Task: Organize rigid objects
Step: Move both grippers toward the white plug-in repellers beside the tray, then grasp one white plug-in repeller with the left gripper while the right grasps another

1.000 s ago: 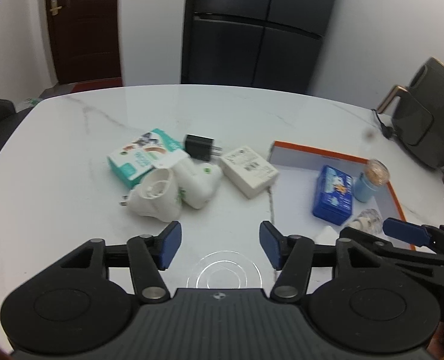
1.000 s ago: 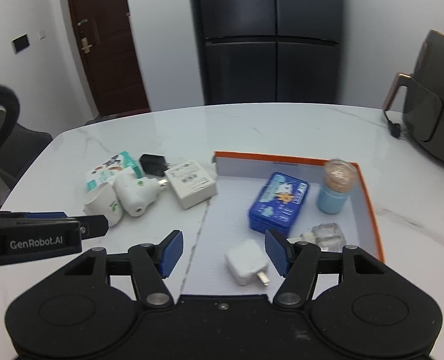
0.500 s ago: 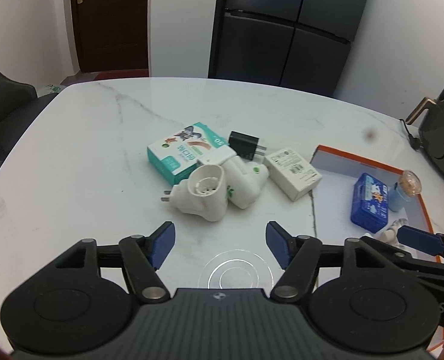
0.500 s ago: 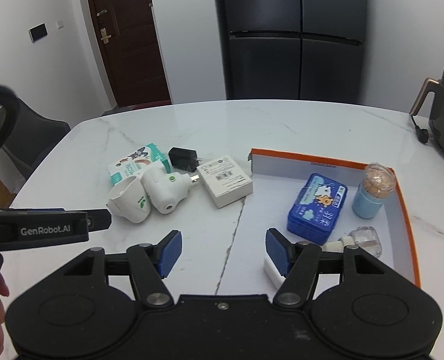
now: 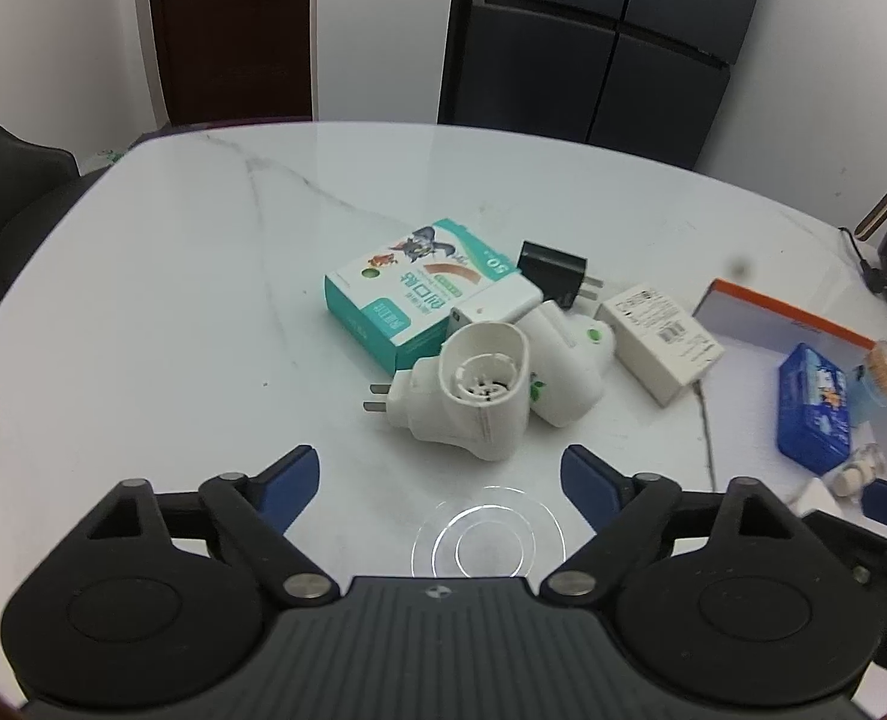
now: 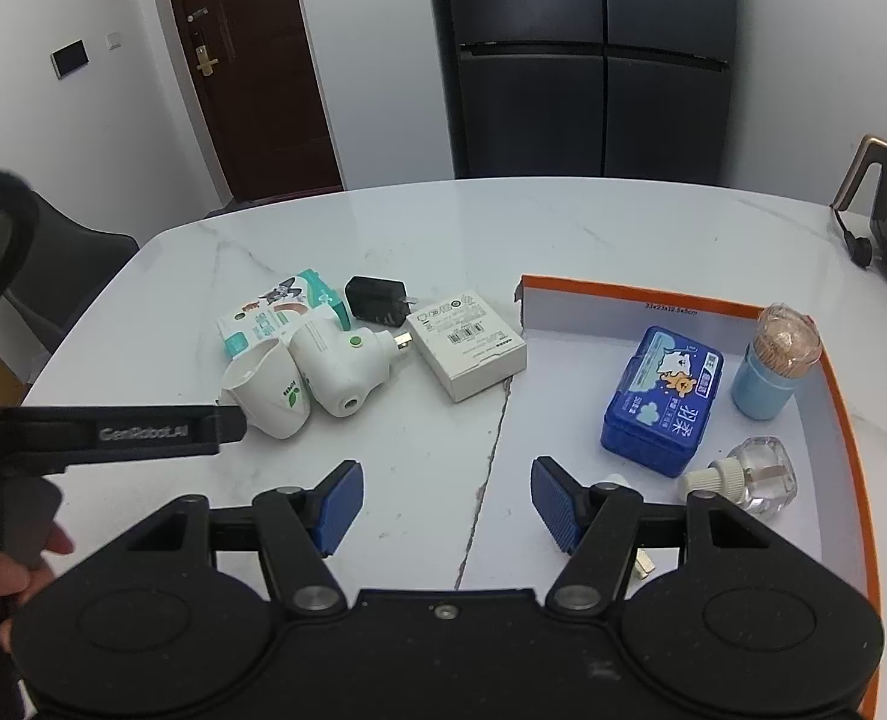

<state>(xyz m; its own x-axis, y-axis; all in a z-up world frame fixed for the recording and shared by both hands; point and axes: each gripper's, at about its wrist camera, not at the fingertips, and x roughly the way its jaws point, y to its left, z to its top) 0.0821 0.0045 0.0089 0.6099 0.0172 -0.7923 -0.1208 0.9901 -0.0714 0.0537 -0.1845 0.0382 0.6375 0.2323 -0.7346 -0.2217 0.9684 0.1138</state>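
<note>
Room: white marble table (image 5: 161,312) fills the middle of both views, with a dark fridge and a brown door behind.
Loose pile: centre of the left view holds two white plug-in units (image 5: 473,390), a teal box (image 5: 407,300), a black charger (image 5: 548,276) and a white box (image 5: 659,342), touching or just beside one another, not yet sorted.
Tray: orange-rimmed tray (image 6: 635,294) at the right of the right view holds a blue tin (image 6: 662,399), a blue toothpick jar (image 6: 773,360) and a clear bottle (image 6: 749,474), likely the sorted items.
Left tool (image 5: 440,477): fingers spreading wider, nothing between them, aimed at the nearer plug-in unit, probably to fit its bulk.
Right tool (image 6: 446,501): fingers apart, empty, over the tray's near edge.
</note>
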